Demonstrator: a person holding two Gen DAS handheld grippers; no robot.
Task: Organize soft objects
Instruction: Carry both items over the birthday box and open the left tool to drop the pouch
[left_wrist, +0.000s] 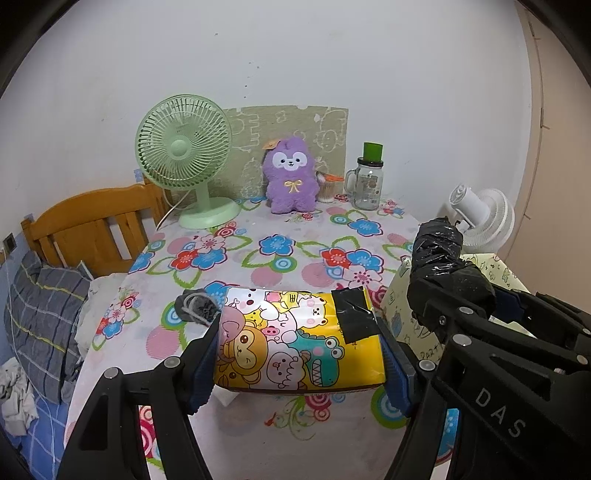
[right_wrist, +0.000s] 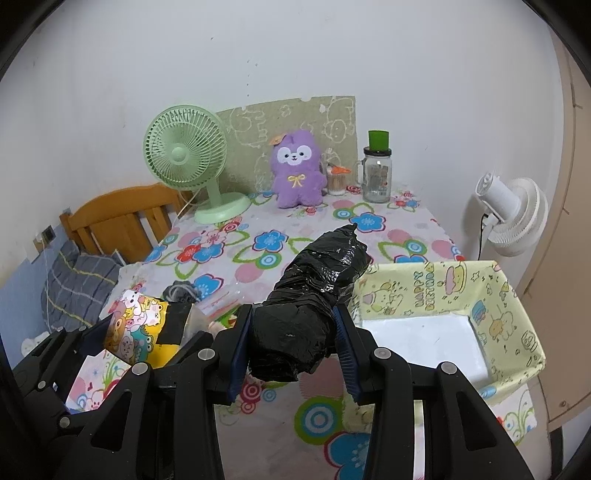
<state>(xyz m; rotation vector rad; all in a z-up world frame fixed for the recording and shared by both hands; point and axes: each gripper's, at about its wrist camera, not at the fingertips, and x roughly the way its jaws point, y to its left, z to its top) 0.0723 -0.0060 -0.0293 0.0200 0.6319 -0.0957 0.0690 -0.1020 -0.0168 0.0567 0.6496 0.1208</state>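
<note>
Above the flower-print table (left_wrist: 295, 266), I have both grippers loaded. To my right sits the yellow paper-lined box (right_wrist: 498, 295), open-topped, at the table's edge. My left gripper (left_wrist: 299, 350) pinches the cartoon-print packet (left_wrist: 295, 339) across its width, held over the table's near half. My right gripper (right_wrist: 291, 347) clamps the black plastic-wrapped bundle (right_wrist: 314, 288), which juts forward just beside the box's near-left corner. A small grey sock (left_wrist: 197, 308) lies behind the packet.

The cartoon-print pack (left_wrist: 295, 339) hides most of the grey yarn bundle (left_wrist: 197, 307) behind it on the desk (left_wrist: 258, 258). The jar (left_wrist: 367, 184) label print is too small to read, and behind the pack, the purple plush (left_wrist: 291, 177) half covers a small container (left_wrist: 327, 188).
</note>
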